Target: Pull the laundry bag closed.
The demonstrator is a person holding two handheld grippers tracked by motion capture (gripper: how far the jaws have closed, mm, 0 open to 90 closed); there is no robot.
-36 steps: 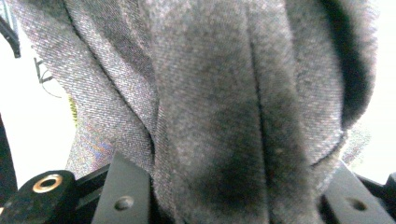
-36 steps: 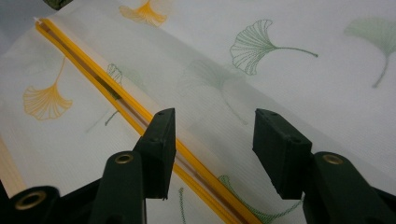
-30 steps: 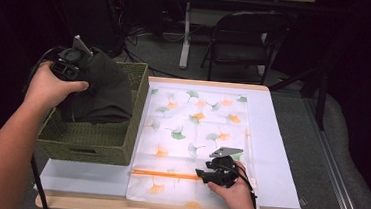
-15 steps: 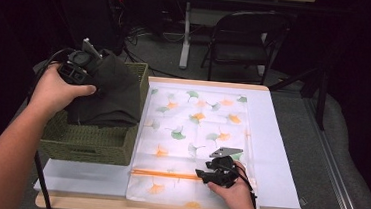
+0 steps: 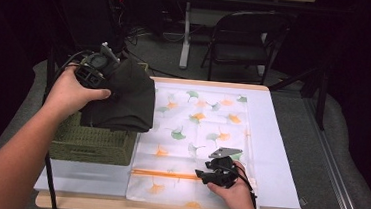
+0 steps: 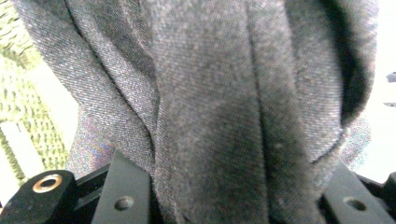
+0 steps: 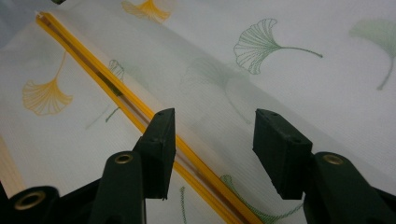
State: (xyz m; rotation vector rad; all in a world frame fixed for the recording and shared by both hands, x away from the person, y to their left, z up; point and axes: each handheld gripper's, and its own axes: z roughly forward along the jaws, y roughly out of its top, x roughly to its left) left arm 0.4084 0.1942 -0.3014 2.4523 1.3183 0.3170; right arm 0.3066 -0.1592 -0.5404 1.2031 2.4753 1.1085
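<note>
Upper left of the high view: left gripper (image 5: 97, 70) pinching a bundle of dark grey cloth (image 5: 126, 100), held up over the green woven basket (image 5: 92, 145) at the table's left edge. Left gripper view confirms it, thick folds of the cloth (image 6: 210, 107) packed between both jaws, basket weave visible at far left of that frame. Cloth is clear of the basket interior, its hanging edge just over the basket's right rim and beside the white ginkgo-print zip bag (image 5: 196, 135) lying flat in the middle of the table.

Lower centre of the high view: right gripper (image 5: 203, 175) resting low on the bag near the orange zipper (image 5: 168, 174). Right gripper view shows jaws spread apart, nothing clamped, zipper strip (image 7: 140, 109) running diagonally under the left jaw, bag fabric (image 7: 289, 60) beyond.

Progress, as a judgement: looks like packing the cloth into the zip bag. Done so far: cloth picked out of the basket and in the air. Zipper looks parted in the right gripper view, a dark slit between the orange strips, but hard to say how far along it runs. Left to do: right gripper to catch and lift the bag mouth, cloth carried across and pushed in, then zipper shut. Roughly an early stage.
</note>
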